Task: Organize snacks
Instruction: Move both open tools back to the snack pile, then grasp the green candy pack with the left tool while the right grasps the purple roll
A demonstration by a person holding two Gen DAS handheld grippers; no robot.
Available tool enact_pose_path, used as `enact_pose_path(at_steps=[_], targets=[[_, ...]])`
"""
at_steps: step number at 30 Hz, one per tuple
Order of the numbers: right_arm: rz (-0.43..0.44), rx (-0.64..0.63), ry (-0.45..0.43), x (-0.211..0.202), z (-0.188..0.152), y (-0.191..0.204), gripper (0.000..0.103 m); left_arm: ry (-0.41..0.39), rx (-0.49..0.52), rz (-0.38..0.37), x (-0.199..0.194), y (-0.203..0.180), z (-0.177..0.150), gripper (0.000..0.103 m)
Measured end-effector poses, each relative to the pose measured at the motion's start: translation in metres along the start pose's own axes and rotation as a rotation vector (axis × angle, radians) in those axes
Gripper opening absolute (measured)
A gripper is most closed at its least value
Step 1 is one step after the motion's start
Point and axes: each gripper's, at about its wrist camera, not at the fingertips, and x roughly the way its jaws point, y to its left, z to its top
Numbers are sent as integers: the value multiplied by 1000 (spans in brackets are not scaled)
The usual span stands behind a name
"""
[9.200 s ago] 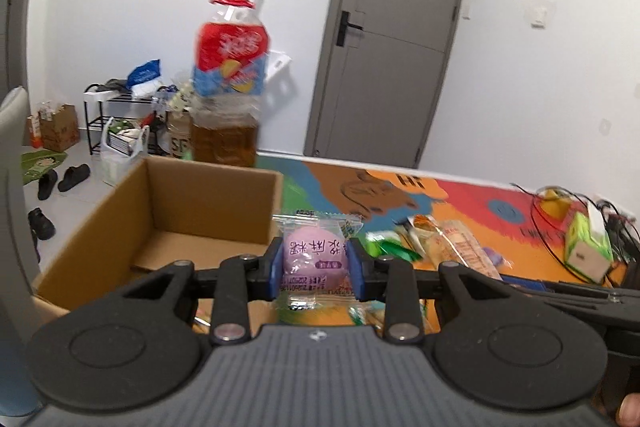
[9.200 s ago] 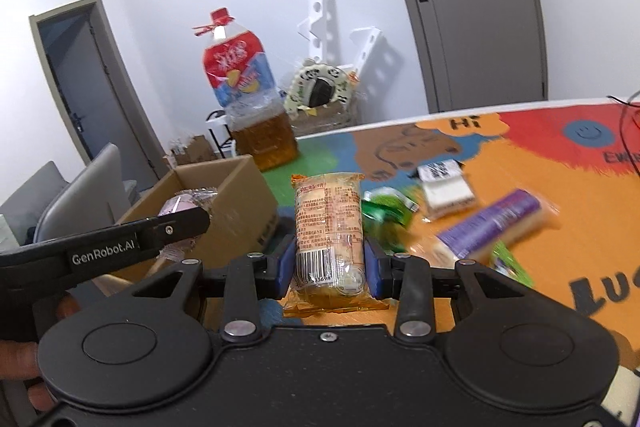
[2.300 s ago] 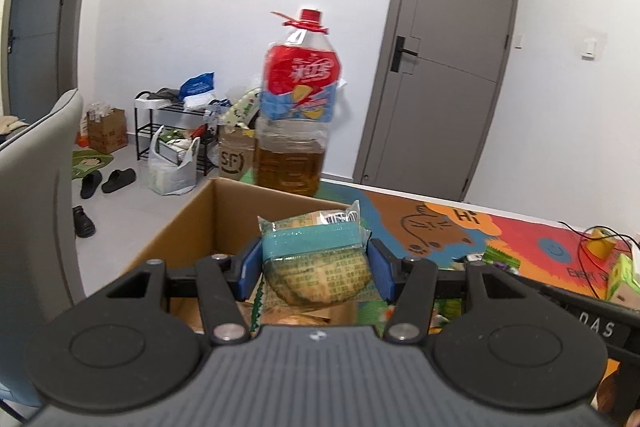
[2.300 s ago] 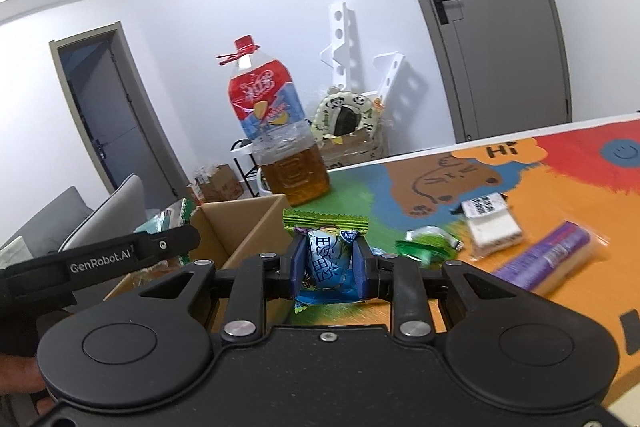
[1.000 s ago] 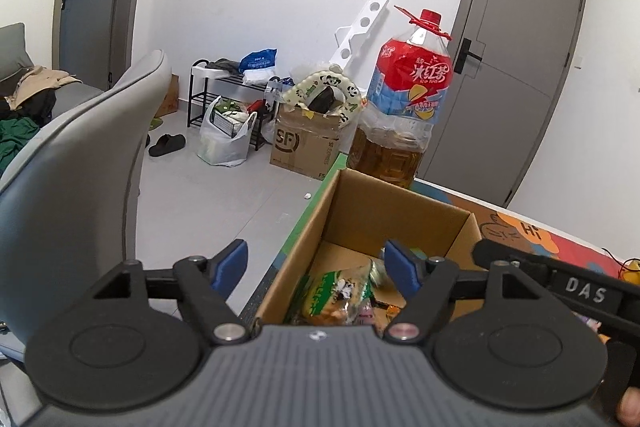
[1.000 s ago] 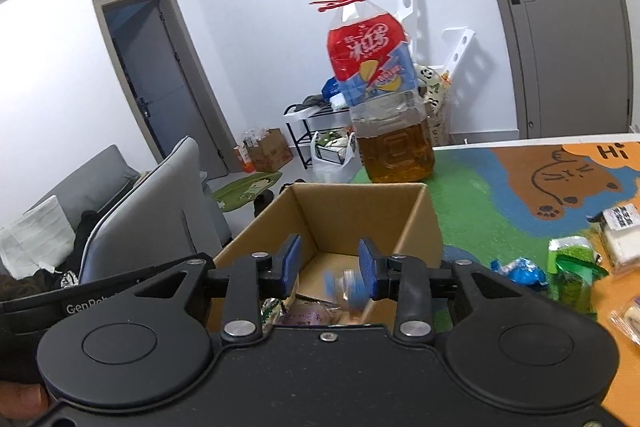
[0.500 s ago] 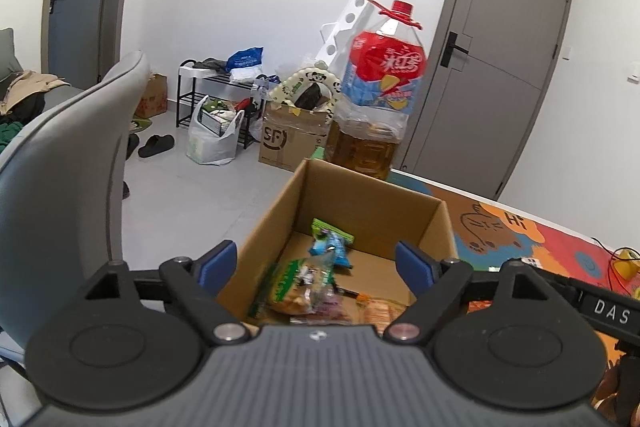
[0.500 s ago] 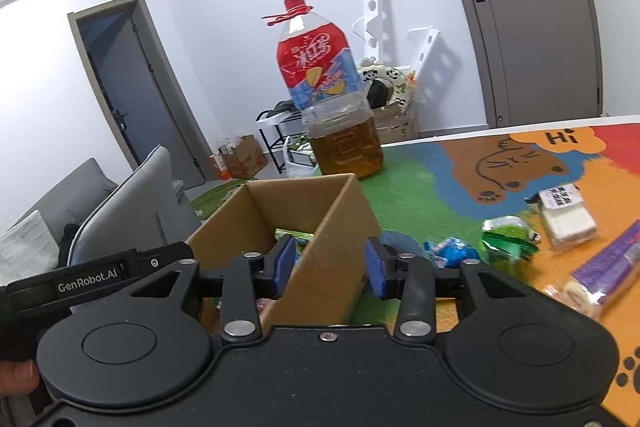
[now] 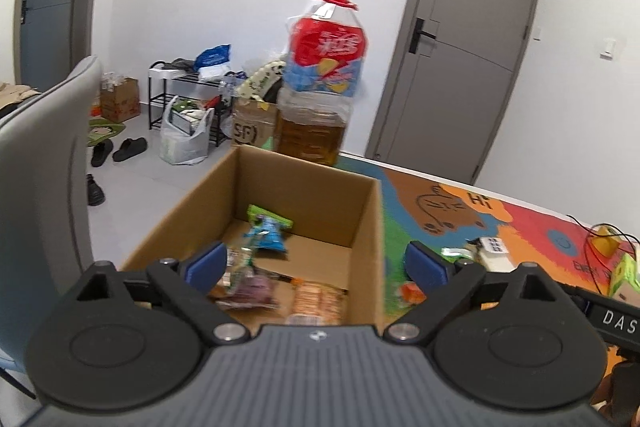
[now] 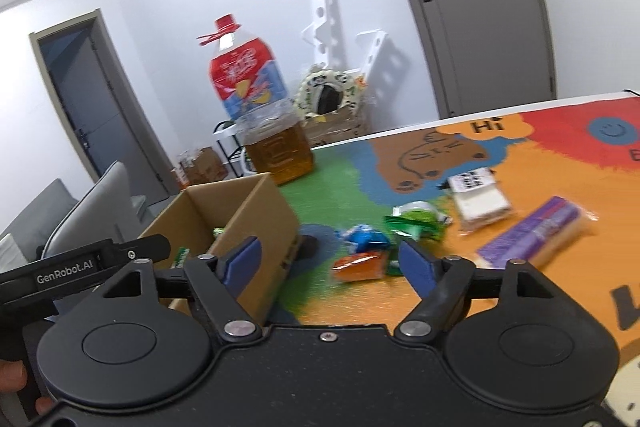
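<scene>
An open cardboard box stands at the table's left end and holds several snack packs, among them a blue-green one and an orange one. My left gripper is open and empty above the box's near edge. My right gripper is open and empty, just right of the box. Loose snacks lie on the table ahead of it: an orange pack, a blue pack, a green pack, a white pack and a long purple pack.
A big oil bottle with a red cap stands behind the box; it also shows in the right wrist view. A grey chair is at the left. The colourful mat covers the table. Cables and a green box sit far right.
Both grippers dropped their snacks into the box and opened wider. The right gripper has swung right, from over the box to the loose snacks on the mat.
</scene>
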Motion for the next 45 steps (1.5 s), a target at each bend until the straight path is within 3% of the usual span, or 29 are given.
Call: enact_pose_path(at_steps=[15,27,36,45], targets=[[-106,84,-30,-18,-2,-56,79,-4,74,-100,5,-61,-8,95],[-140,140,-29,-16,-5,-89,78,0,128,-123,21,-95,-15,92],[-163,165,-12,-2,-5,-103,77,32,146,-135,46,-114,-23,82],[-185,205,33,33,0,-116,69,94,145,-143,81,-122,-28,57]])
